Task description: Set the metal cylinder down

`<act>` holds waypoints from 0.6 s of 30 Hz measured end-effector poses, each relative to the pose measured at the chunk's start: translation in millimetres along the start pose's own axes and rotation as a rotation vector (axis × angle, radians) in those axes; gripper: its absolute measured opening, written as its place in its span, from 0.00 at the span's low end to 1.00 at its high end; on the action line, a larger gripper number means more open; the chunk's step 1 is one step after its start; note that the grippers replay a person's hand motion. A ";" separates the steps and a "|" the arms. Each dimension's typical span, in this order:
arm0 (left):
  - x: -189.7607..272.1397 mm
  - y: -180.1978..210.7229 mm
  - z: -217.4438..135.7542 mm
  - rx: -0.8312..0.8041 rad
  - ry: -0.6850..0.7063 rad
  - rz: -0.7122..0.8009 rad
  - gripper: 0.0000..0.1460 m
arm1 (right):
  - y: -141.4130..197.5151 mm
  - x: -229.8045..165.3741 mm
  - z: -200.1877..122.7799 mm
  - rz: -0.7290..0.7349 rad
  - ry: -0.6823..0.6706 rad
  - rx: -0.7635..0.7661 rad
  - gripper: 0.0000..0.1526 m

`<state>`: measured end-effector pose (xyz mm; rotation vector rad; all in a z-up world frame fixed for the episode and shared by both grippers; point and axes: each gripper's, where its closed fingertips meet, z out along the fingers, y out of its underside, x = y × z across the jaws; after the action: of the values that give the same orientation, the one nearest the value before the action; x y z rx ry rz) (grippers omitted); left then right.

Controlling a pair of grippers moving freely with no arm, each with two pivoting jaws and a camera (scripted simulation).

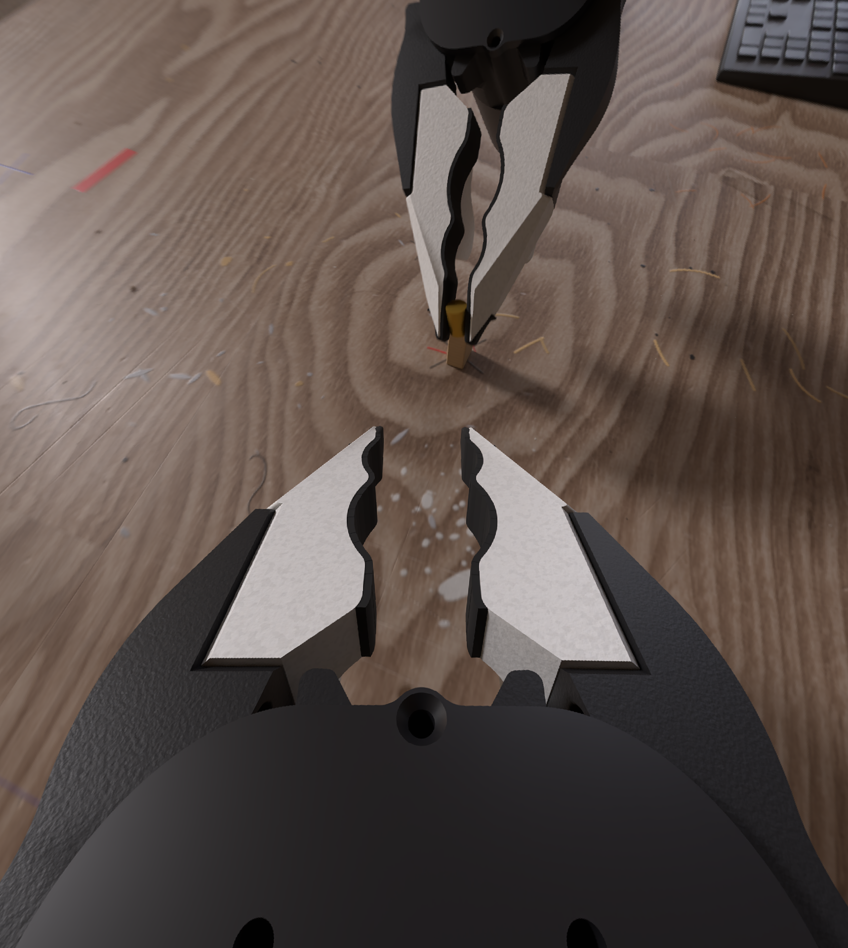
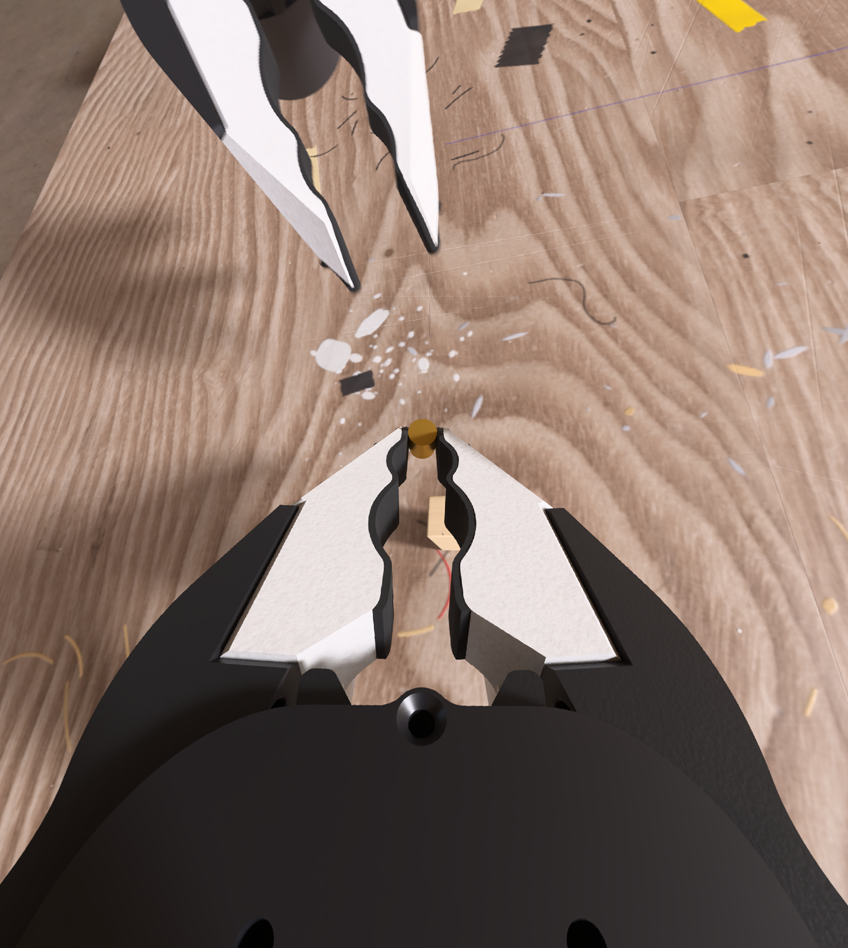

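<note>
- My right gripper (image 2: 422,436) pinches the small gold metal cylinder (image 2: 421,437) right at its fingertips, with only a thin gap left between the fingers.
- In the left wrist view the cylinder (image 1: 454,317) stands upright in those tips, just over a little wooden block (image 1: 456,354) on the worktop (image 1: 155,359).
- I cannot tell if the cylinder touches the block; the tips hide the place where they meet.
- In the right wrist view the block (image 2: 437,523) is half hidden behind one of my fingers.
- My left gripper (image 1: 421,436) holds nothing. Its fingers are a little apart, and I can see white paint specks (image 1: 429,505) on the wood between them.
- The left gripper hangs near the right one, facing it, with bare wood between them.
- A black keyboard (image 1: 806,46) sits in the far corner, cut off by the top of the picture.
- In the right wrist view the worktop's edge (image 2: 52,205) runs along one side, near my left gripper (image 2: 391,267).
- Bits of black tape (image 2: 523,46) and yellow tape (image 2: 729,13) lie far off, the yellow one cut off at the top.
- The rest of the wood around both grippers is open, with only small scratches and marks.
</note>
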<state>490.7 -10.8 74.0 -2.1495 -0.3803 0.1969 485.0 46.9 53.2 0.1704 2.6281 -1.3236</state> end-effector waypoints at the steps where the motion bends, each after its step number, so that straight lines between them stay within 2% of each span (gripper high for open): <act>1: 0.2 -1.6 7.5 -0.020 0.020 0.004 0.20 | 0.1 -0.5 1.6 -0.005 -0.001 0.001 0.06; 5: 10.8 -8.5 27.9 -0.045 0.153 0.005 0.18 | -0.5 -1.6 3.2 0.006 -0.014 0.021 0.06; 10: 16.2 -4.8 38.9 -0.081 0.183 0.057 0.02 | 2.2 -1.2 4.5 0.001 -0.020 0.016 0.06; 18: 21.3 -7.0 36.2 -0.029 0.206 0.073 0.00 | 13.9 -2.1 0.3 -0.058 0.021 -0.034 0.06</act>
<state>499.2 28.1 59.1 -2.1892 -0.1873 0.0107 489.8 54.9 42.7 0.1046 2.6904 -1.3005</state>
